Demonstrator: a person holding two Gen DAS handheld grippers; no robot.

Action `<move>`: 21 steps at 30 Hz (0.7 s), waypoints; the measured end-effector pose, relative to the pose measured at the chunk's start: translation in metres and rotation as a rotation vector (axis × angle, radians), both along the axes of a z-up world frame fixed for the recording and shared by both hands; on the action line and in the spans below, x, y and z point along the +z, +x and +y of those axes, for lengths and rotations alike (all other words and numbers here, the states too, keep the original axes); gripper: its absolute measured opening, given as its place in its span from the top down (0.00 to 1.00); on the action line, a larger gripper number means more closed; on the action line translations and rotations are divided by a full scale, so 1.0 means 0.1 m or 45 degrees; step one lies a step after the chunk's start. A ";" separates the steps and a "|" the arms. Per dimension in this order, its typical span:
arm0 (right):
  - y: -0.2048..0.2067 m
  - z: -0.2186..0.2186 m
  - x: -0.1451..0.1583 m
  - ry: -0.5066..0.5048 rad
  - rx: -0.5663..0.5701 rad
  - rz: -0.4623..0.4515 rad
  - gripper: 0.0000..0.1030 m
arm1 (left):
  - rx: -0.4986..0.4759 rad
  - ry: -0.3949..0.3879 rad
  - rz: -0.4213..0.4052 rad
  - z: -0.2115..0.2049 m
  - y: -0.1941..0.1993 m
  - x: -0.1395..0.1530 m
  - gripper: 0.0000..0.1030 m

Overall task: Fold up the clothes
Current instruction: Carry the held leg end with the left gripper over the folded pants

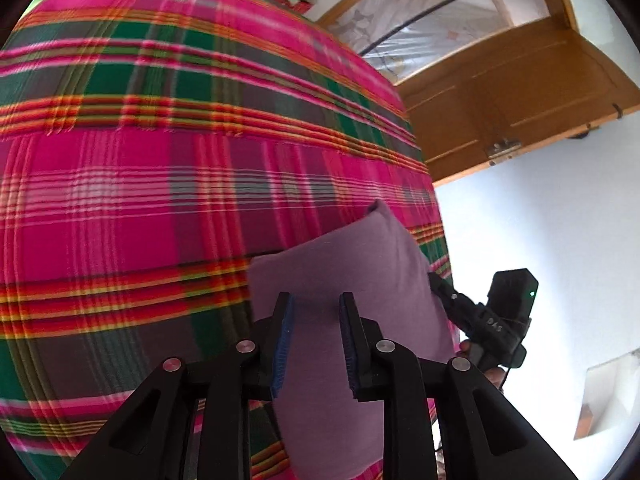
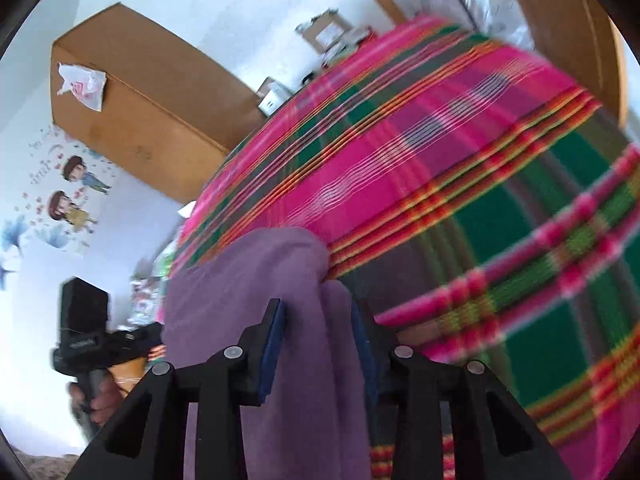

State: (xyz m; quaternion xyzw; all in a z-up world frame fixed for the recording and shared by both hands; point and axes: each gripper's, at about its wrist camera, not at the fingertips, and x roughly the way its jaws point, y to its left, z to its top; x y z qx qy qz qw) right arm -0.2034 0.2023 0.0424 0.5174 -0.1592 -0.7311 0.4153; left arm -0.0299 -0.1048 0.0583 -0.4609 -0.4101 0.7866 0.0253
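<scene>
Purple garment (image 1: 352, 264) lies folded on the bed, on top of a pink, green and red plaid blanket (image 1: 120, 184), near the blanket's edge on the side closest to both wrist cameras. Left gripper (image 1: 316, 312): jaws stand apart with blue pads (image 1: 282, 344) showing; purple cloth runs through the gap and beneath, but neither pad visibly presses it, so it reads as spread over the fabric, not pinching. Right gripper (image 2: 318, 320): jaws spread; a thick fold of the purple garment (image 2: 256, 280) passes between them and drapes toward the camera; whether the pads touch the cloth is hidden by the fold. In the left wrist view the right gripper (image 1: 440, 284) sits just beside the garment's right edge. Containers: a large brown cardboard box (image 2: 132, 104) stands by the wall past the bed, closed, contents not visible; a white plastic bag (image 2: 82, 86) lies on its top. Small boxes and packets (image 2: 328, 32) clutter the far end of the bed; blurred, contents undeterminable. A wooden door (image 1: 516, 92) lies beyond the bed.
</scene>
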 end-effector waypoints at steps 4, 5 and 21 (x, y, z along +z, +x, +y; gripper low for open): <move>-0.08 -0.08 -0.03 -0.024 0.038 -0.022 0.66 | 0.002 0.037 -0.012 -0.04 -0.03 -0.07 0.76; -0.10 -0.10 -0.04 -0.025 0.040 -0.025 0.69 | 0.002 0.037 -0.012 -0.05 -0.03 -0.08 0.76; -0.03 0.04 0.13 0.108 -0.112 0.186 0.79 | 0.035 0.017 -0.051 -0.08 -0.09 -0.16 0.70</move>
